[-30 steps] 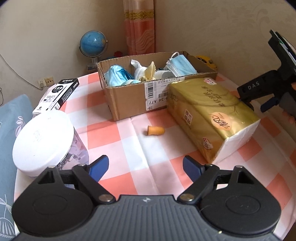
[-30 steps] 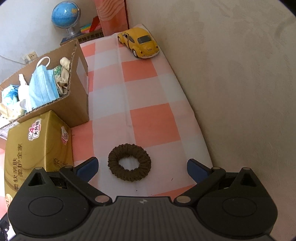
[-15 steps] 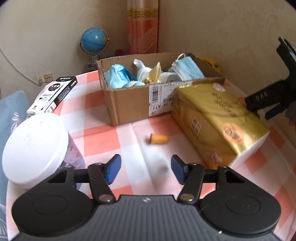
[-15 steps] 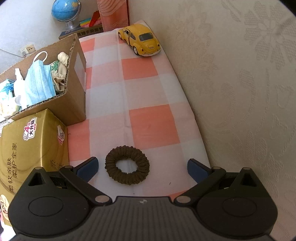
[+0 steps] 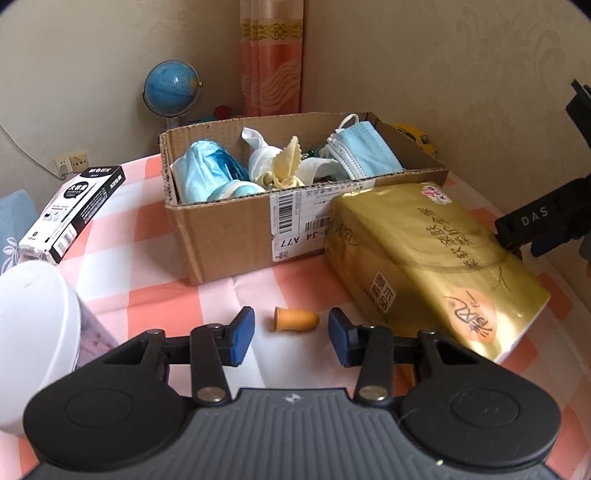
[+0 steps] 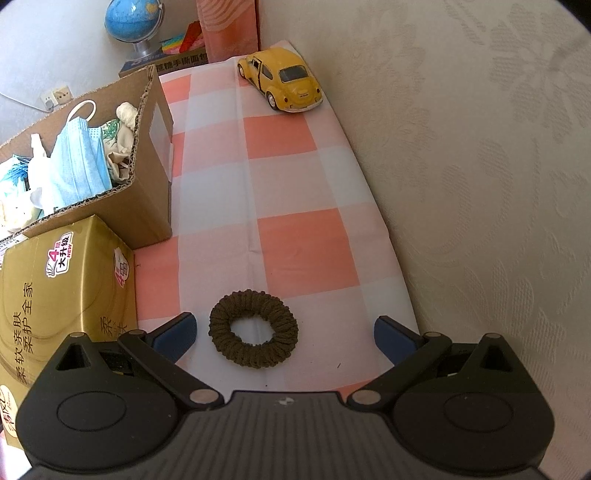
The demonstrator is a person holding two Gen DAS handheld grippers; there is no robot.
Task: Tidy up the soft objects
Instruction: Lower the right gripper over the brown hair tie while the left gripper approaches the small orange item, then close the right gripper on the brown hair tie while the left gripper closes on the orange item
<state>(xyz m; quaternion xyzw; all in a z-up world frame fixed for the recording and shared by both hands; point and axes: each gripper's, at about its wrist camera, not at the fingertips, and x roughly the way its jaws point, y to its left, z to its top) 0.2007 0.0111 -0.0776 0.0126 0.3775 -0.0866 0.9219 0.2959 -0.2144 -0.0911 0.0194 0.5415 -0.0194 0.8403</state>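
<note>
An orange foam earplug lies on the checked cloth between the fingers of my left gripper, which is open around it without touching. A cardboard box behind it holds face masks and other soft items; it also shows in the right wrist view. A dark brown scrunchie lies flat between the wide-open fingers of my right gripper, nearer the left finger. The right gripper's body shows at the right edge of the left wrist view.
A gold tissue pack lies right of the earplug, against the box. A white lidded jar and a black-and-white box stand at the left. A yellow toy car and a globe stand at the back. The wall runs along the table's right edge.
My left gripper has moved forward and down to the earplug and narrowed its fingers around it. My right gripper has edged closer to the scrunchie, still wide open.
</note>
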